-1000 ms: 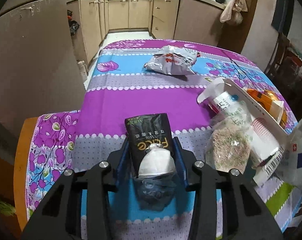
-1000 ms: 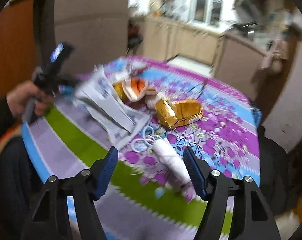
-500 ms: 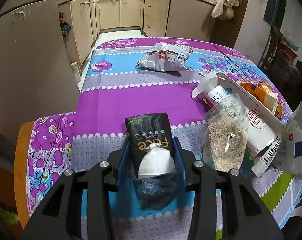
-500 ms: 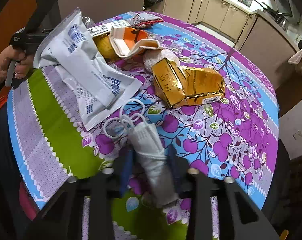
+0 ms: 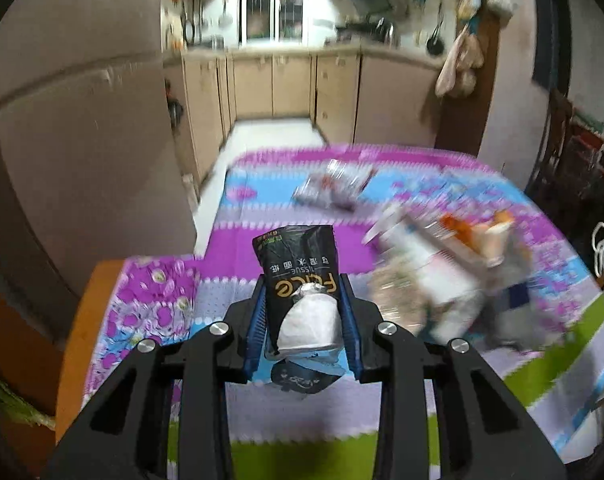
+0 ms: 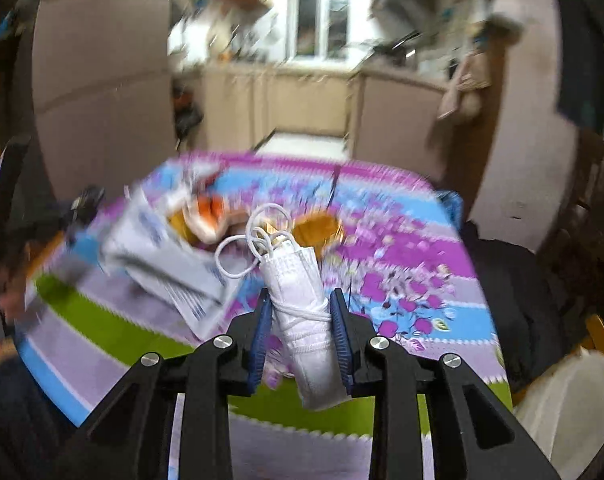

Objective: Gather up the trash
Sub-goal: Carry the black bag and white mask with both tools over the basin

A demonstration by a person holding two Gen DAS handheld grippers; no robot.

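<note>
Both grippers carry trash above the tablecloth-covered table (image 5: 170,292), which serves as the landmark here. The left gripper (image 5: 302,320) is closing tighter on a black tissue packet (image 5: 296,256) with white tissue bulging from its opening, held clear above the table's near edge. The right gripper (image 6: 300,332) is clamped on a rolled white face mask (image 6: 302,300), also lifted above the table's near side. The mask's ear loops (image 6: 258,240) stand loose off its top, and could snag on the heap of wrappers (image 6: 170,256) lying on the table to the left of the mask if the hand swings low across it. The packet is soft and squeezed near its lower end, so it may buckle or slide out, or shed the tissue onto the table. The silver snack bag (image 5: 334,188) at the table's far side and the pile remain uncollected; no bin is visible in either view, so where the drop should go cannot be judged.
</note>
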